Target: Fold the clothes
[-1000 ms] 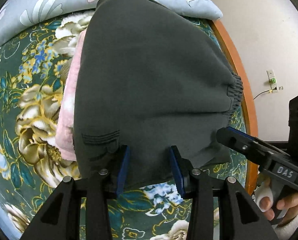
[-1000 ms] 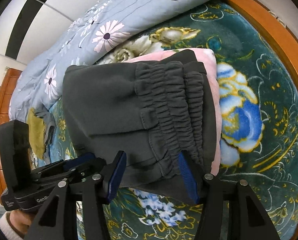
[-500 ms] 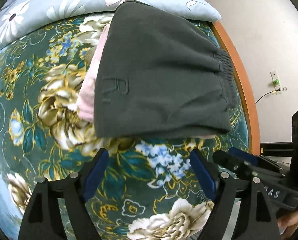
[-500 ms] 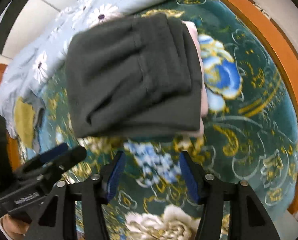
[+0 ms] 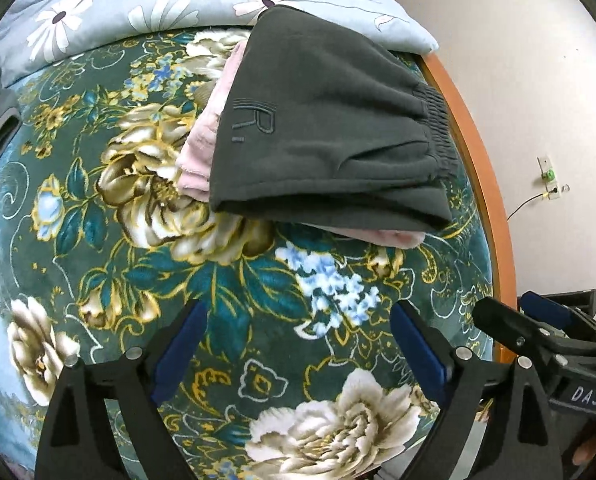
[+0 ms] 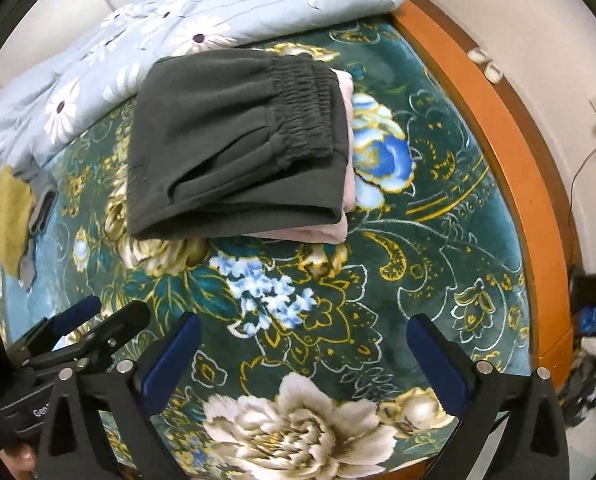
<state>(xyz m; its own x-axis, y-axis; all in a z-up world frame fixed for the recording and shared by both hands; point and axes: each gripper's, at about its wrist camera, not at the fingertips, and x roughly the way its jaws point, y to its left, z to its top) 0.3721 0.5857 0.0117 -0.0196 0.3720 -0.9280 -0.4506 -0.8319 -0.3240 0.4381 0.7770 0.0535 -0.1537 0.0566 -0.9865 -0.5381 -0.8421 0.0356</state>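
Folded dark grey sweatpants (image 5: 326, 136) with an elastic waistband lie on top of a folded pink garment (image 5: 201, 152) on the floral bed blanket. They also show in the right wrist view (image 6: 233, 148), with the pink garment (image 6: 330, 232) under them. My left gripper (image 5: 298, 344) is open and empty, well short of the stack. My right gripper (image 6: 306, 348) is open and empty, also back from the stack. Each gripper shows at the edge of the other's view.
A light blue daisy-print quilt (image 5: 145, 4) lies behind the stack. The orange wooden bed frame (image 6: 510, 128) runs along the right, by the wall. A grey and mustard garment (image 6: 13, 216) lies at the left on the green floral blanket (image 6: 438, 216).
Both grippers let go of the dark sweatpants, opened wide and drew back. The sweatpants now rest on the pink garment.
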